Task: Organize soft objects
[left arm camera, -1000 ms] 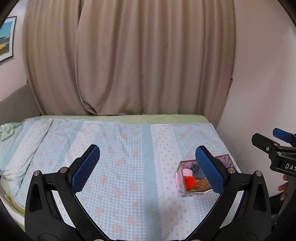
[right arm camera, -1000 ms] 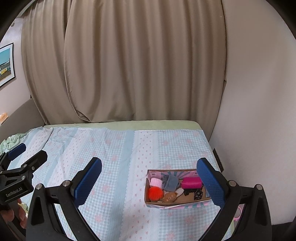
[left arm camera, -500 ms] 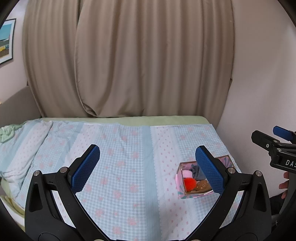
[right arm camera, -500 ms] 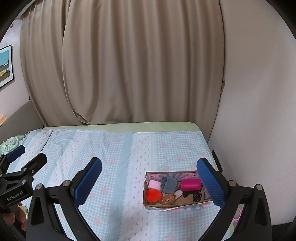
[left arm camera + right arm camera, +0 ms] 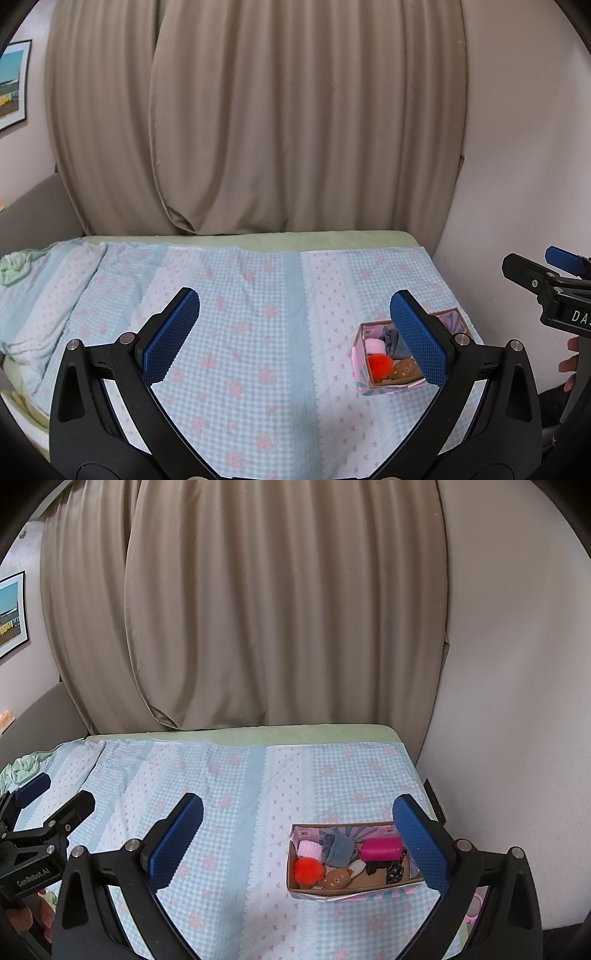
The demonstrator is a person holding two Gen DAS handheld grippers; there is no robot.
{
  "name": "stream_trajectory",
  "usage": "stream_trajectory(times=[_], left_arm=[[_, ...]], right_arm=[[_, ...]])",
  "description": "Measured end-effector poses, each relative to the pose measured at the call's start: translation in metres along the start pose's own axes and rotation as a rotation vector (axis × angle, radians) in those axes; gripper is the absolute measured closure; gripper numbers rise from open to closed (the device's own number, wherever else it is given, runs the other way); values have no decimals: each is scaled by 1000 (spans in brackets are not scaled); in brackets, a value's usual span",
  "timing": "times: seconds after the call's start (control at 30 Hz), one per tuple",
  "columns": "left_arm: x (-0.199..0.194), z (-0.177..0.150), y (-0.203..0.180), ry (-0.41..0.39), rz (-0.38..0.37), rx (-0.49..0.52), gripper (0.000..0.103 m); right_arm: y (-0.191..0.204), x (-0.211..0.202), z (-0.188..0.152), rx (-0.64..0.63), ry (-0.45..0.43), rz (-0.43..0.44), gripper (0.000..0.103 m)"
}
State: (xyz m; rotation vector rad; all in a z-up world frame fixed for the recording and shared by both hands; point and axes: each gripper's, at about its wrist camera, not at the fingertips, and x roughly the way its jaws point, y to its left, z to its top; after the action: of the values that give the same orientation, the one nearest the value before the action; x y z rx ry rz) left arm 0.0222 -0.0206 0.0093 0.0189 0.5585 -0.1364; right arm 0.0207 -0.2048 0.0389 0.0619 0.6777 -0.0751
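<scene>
A bed covered with a pale blue checked sheet (image 5: pixel 236 797) with pink flowers runs back to beige curtains (image 5: pixel 258 609), with a plain wall on the right. Two hand-held grippers hover above the bed, neither touching anything. The left gripper (image 5: pixel 295 332) has its blue-padded fingers spread wide with nothing between them; the right gripper (image 5: pixel 299 836) is equally wide and carries nothing. Near the right edge of the bed, close to the wall, sits a small open cardboard box (image 5: pixel 325 888) with pink patterned sides — it holds the soft things. Inside, at its left end, lie a pale pink roll (image 5: pixel 309 848), a fuzzy red-orange pompom (image 5: pixel 308 870) and a small brown plush bear (image 5: pixel 337 877); a grey-blue fabric bundle (image 5: pixel 338 849) sits in the middle, a magenta block (image 5: pixel 381 849) beside it to the right, and dark fabric pieces (image 5: pixel 389 871) in front — too small to identify.
</scene>
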Motion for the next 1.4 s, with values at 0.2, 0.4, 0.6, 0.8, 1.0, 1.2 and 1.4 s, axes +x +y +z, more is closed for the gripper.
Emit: stream_trajectory(times=[0.2, 0.4, 0.6, 0.8, 1.0, 1.2, 1.4], left_arm=[[-2, 1, 0, -5, 3, 4, 0], [-3, 2, 2, -12, 6, 8, 0], [-3, 3, 4, -14, 9, 4, 0], [-3, 3, 5, -14, 8, 6, 0], [-3, 3, 6, -17, 5, 6, 0], [-4, 6, 1, -37, 24, 20, 0], [2, 8, -2, -48, 28, 29, 0]], right_arm=[[0, 1, 1, -1, -1, 3, 1], [-1, 2, 3, -2, -3, 3, 1], [-2, 4, 3, -3, -4, 4, 1], [-1, 4, 3, -3, -3, 3, 1], [0, 3, 2, -1, -3, 2, 1], [0, 5, 3, -1, -6, 2, 1], [2, 17, 8, 1, 5, 1, 1]])
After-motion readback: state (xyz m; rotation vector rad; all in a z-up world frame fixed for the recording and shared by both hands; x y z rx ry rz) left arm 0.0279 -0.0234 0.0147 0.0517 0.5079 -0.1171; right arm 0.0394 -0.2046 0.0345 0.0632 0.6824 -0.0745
